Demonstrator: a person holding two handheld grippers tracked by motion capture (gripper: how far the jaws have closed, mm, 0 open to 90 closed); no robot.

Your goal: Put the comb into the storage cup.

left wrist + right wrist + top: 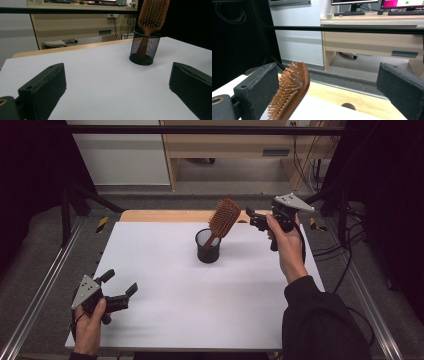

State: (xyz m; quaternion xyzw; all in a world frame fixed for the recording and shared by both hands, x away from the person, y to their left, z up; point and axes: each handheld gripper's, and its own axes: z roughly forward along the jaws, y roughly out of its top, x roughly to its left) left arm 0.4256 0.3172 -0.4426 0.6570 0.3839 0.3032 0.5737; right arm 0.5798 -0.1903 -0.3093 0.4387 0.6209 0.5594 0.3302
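Brush (224, 217) stands handle-down in mesh cup (207, 246) at table (165, 285) far centre, head tilted right. Right gripper (251, 218) held in air just right of brush head, jaws released wide, gripping nothing. Left gripper (120, 282) low at near-left table corner, jaws spread, well apart from cup.
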